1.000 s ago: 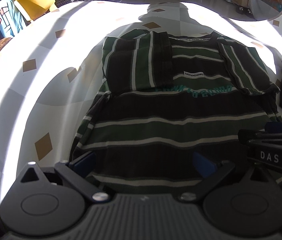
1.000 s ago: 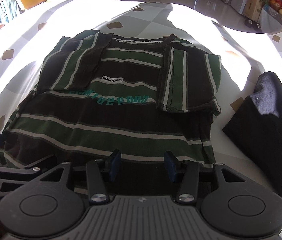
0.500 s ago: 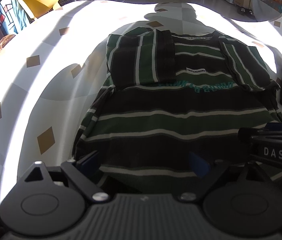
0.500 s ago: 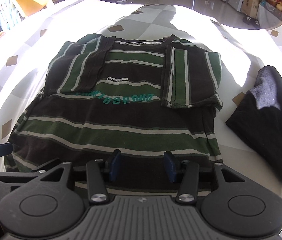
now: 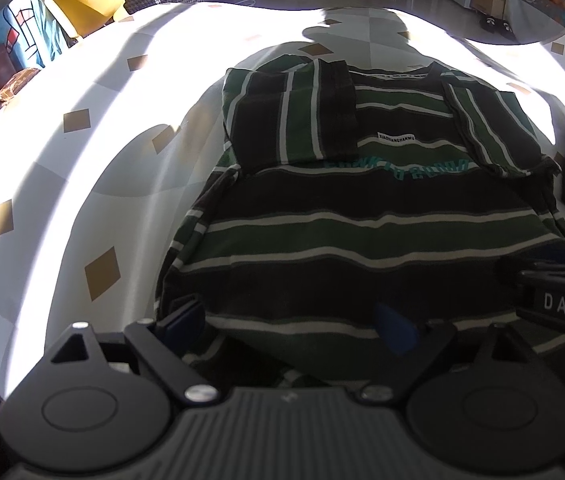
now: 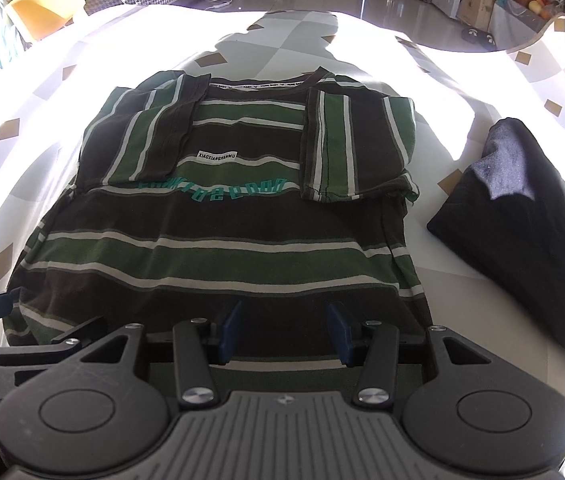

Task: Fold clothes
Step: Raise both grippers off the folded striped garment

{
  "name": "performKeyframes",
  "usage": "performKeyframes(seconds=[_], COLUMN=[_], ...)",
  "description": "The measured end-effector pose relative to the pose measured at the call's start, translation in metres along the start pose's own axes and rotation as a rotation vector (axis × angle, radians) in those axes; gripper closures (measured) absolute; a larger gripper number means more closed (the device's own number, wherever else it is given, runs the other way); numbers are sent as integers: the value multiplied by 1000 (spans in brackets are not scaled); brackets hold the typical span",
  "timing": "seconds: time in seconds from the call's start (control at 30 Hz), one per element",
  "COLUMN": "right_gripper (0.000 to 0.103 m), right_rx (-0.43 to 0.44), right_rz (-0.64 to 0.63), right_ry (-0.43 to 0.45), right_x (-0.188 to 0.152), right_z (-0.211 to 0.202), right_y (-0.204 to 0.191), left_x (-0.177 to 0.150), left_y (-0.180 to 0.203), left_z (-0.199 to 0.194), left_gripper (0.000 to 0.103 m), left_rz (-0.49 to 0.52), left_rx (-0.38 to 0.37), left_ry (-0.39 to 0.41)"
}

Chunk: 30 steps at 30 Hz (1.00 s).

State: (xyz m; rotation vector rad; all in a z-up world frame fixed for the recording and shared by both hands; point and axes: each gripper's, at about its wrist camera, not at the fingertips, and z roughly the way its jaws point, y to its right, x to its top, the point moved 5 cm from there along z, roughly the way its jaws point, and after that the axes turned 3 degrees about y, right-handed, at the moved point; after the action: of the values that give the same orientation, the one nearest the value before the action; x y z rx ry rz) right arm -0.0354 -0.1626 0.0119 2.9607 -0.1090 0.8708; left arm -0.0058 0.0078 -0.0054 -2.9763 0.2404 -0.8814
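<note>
A dark green, black and white striped T-shirt [image 5: 362, 216] lies flat on the white table, collar away from me, both sleeves folded in over the chest; it also shows in the right wrist view [image 6: 226, 240]. My left gripper [image 5: 290, 324] is open wide, its blue pads [image 5: 184, 316] straddling the left part of the near hem, which bulges up between them. My right gripper [image 6: 284, 330] is open, its pads [image 6: 231, 330] either side of the right part of the hem. The right gripper shows at the right edge of the left wrist view [image 5: 558, 300].
A folded dark navy garment [image 6: 522, 232] lies on the table just right of the shirt. The white tablecloth with tan diamonds [image 5: 102, 184] spreads to the left. A yellow chair [image 5: 82, 0] and furniture stand beyond the far edge.
Both grippers have moved back and up along the near hem. The shirt's hem now rises slightly between the left pads. The view shows more of the table.
</note>
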Motion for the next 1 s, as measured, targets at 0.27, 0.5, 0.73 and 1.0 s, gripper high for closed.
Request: performKeyframes(seconds=[0.27,0.5,0.73,1.0], right_gripper=[57,57,57,57], right_rx=[0,-5,-16,-26], right_rz=[37,53,59,56], right_ry=[-37,-43,-30,-28], right_x=[-5,-4,0,1], right_z=[-2,-4,-6,-5], right_y=[1,4,6,6], left_x=[-3,-2,-2,-1], left_y=[3,3,3,4], left_z=[-1,1,1,3], left_gripper=[11,11,11,16], left_rz=[8,1,-4,-8], left_rx=[3,10,6,3], left_ry=[-6,-8,-8,-10])
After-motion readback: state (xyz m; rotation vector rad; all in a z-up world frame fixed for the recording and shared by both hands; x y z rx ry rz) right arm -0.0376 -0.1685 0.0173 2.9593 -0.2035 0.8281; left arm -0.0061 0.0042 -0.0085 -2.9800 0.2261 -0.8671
